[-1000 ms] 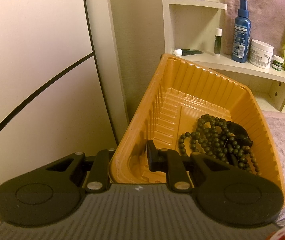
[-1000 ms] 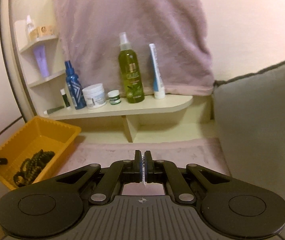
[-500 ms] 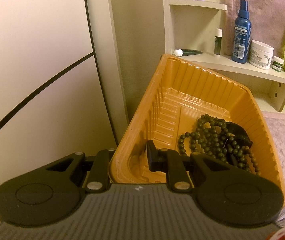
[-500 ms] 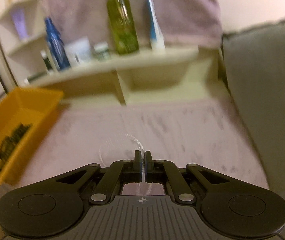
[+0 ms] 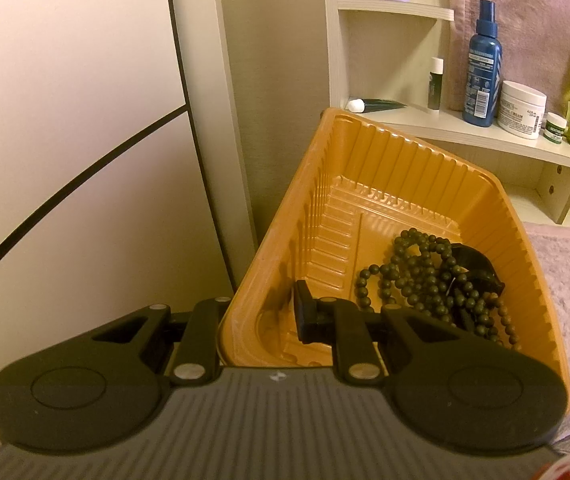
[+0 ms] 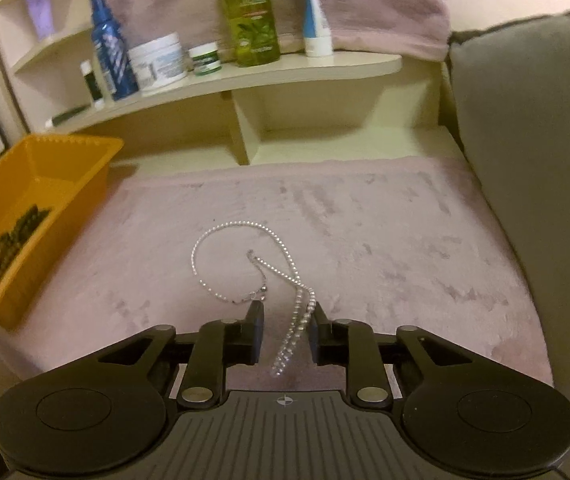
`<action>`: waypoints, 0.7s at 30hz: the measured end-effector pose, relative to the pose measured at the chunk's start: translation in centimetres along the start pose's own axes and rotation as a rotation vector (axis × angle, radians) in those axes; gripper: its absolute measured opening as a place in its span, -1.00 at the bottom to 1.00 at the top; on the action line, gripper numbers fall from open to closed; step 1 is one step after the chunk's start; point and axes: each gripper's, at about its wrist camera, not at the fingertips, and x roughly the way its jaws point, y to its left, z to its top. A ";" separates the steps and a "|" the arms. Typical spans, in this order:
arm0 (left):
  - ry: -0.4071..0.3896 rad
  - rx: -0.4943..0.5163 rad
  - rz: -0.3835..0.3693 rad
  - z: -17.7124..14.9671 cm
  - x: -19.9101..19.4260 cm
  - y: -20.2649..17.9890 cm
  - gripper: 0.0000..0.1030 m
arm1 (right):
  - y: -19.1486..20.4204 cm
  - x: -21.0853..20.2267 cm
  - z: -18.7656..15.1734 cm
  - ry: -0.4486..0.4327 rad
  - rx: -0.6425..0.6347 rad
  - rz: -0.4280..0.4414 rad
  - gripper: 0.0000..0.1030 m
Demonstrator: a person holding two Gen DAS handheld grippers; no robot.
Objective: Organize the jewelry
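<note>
Right gripper (image 6: pixel 284 330) jaws just opening around thin silvery bead chain (image 6: pixel 245 264) on pink plush mat (image 6: pixel 385 240); left gripper (image 5: pixel 259 322) clamping orange ribbed plastic tray (image 5: pixel 365 168) wall; best to close low on doubled strand

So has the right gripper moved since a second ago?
Yes. The right gripper has dropped toward the pink mat; the shelf climbed up the frame. Its jaws have just been opening, the pearl necklace between them.

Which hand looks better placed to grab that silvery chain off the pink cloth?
The right. Its tongs stand open over the silvery chain; the left tongs are clamped on the orange tray.
</note>
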 end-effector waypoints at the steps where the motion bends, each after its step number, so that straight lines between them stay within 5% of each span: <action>1: 0.000 0.000 -0.001 0.0 0.0 0.0 -0.68 | 0.0 0.0 -0.1 0.000 0.004 0.001 -0.55; 16: -0.002 -0.010 -0.007 0.0 -0.1 0.2 -0.68 | -1.2 -2.1 -0.4 0.075 0.112 0.034 -0.57; 19: -0.001 -0.007 -0.011 -0.1 -0.1 0.2 -0.68 | -1.0 -2.5 -0.7 0.047 0.123 0.033 -0.94; 21: -0.002 -0.004 -0.011 -0.1 -0.1 0.2 -0.68 | -0.6 -3.0 -0.4 0.029 0.105 0.033 -0.94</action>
